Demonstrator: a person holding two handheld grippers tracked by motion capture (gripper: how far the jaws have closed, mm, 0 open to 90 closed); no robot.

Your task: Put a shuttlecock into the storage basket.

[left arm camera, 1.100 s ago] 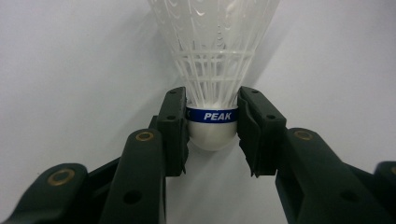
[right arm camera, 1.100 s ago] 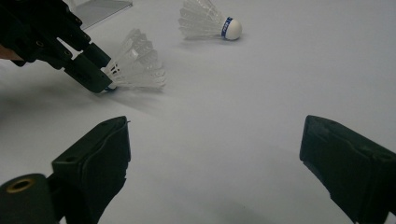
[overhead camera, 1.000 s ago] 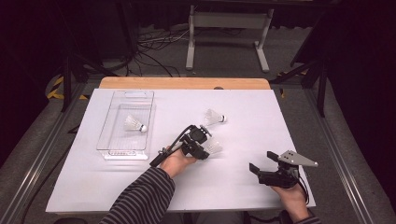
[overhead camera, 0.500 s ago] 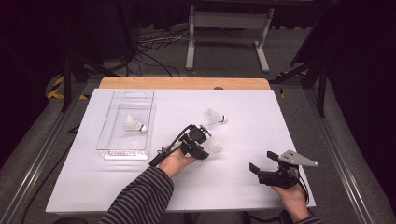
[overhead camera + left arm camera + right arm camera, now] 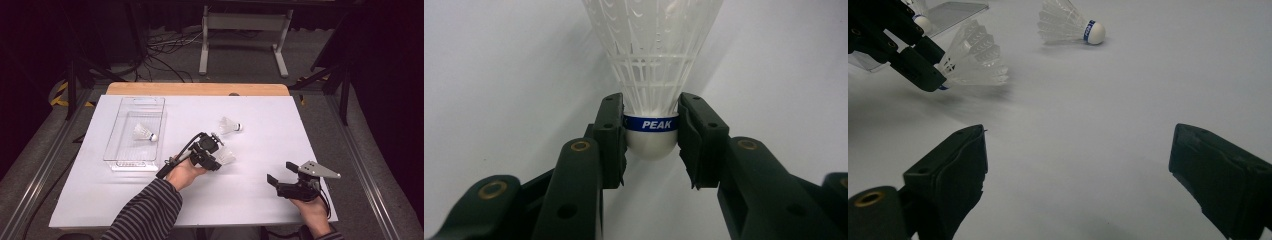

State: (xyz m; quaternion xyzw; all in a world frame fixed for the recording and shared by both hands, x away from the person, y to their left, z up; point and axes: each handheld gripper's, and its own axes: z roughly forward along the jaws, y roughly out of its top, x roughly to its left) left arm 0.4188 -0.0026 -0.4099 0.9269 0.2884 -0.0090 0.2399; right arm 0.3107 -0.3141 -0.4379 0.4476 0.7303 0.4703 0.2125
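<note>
My left gripper is shut on the cork base of a white shuttlecock near the middle of the white table. In the left gripper view its pads press on the blue "PEAK" band of the shuttlecock, whose skirt points away from me. A second shuttlecock lies on its side a little beyond it. A third shuttlecock rests in the clear tray. My right gripper hovers open and holds nothing at the front right. The right gripper view shows the held shuttlecock and the loose one.
The white sheet covers the table, with a wooden strip along the far edge. The clear tray stands at the left. Beyond the table are a metal stand and cables on a dark floor.
</note>
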